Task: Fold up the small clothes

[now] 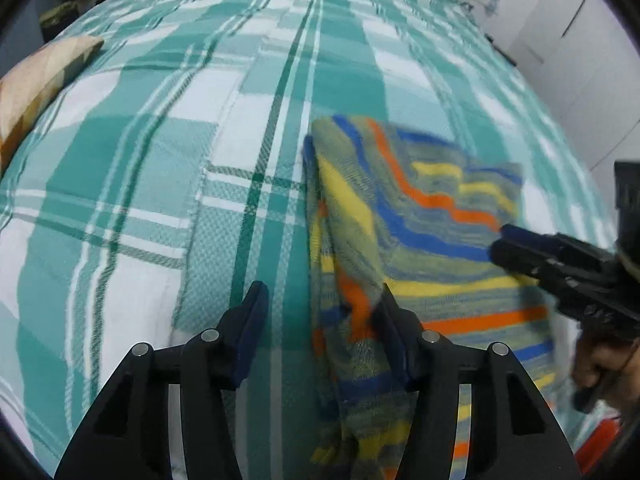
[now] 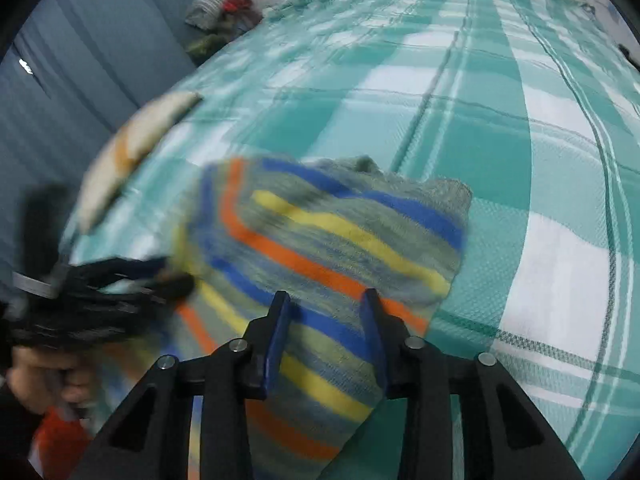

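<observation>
A small knitted garment (image 1: pixel 420 216) with blue, yellow and orange stripes on grey lies partly doubled over on the teal plaid bedsheet (image 1: pixel 160 160). My left gripper (image 1: pixel 320 296) is open; its right finger touches the garment's left fold, and mostly bare sheet shows between the jaws. My right gripper (image 2: pixel 326 300) has the garment (image 2: pixel 340 240) bunched between its pads and grips it. In the left wrist view the right gripper (image 1: pixel 500 240) pinches the garment's right edge. The right wrist view shows the left gripper (image 2: pixel 176 276) blurred at the garment's left side.
A beige patterned pillow (image 1: pixel 36 84) lies at the bed's left edge. A heap of other clothes (image 2: pixel 224 12) sits beyond the far corner, with blue curtains (image 2: pixel 80 80) behind it. White cupboard doors (image 1: pixel 580 60) stand to the right. A person's hand (image 1: pixel 600 364) holds the right gripper.
</observation>
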Demonstrator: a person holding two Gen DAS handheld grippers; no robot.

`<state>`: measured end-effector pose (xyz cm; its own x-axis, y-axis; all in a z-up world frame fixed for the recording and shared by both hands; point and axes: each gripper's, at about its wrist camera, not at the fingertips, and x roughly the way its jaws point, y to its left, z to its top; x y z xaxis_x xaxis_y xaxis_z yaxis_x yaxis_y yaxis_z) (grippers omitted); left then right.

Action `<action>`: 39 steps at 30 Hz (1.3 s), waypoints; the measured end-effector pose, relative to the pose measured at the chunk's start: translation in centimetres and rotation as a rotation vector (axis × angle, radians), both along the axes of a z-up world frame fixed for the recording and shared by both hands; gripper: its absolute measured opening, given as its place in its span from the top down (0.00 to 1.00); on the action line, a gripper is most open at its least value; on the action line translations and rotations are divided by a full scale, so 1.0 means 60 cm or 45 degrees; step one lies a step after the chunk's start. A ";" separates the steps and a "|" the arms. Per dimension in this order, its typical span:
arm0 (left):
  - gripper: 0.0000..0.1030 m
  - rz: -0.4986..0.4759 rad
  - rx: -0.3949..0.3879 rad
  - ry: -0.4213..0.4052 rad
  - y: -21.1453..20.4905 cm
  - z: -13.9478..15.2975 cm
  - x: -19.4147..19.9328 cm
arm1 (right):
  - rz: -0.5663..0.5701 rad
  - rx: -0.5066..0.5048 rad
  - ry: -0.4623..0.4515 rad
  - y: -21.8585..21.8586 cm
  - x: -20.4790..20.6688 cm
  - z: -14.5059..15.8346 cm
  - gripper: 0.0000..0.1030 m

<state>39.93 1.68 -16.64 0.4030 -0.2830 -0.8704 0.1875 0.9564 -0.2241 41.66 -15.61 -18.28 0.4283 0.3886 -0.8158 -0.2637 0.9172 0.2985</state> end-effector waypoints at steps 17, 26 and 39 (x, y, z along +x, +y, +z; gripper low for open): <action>0.82 -0.027 -0.384 0.153 -0.011 -0.041 0.001 | -0.323 0.770 0.118 -0.082 -0.073 -0.079 0.71; 0.84 -0.117 -0.479 -0.119 -0.086 0.126 -0.050 | -0.156 0.499 -0.128 -0.098 -0.098 0.107 0.78; 0.05 -0.034 0.306 -0.298 -0.140 0.085 -0.188 | -0.428 -0.204 0.035 -0.203 -0.226 0.070 0.21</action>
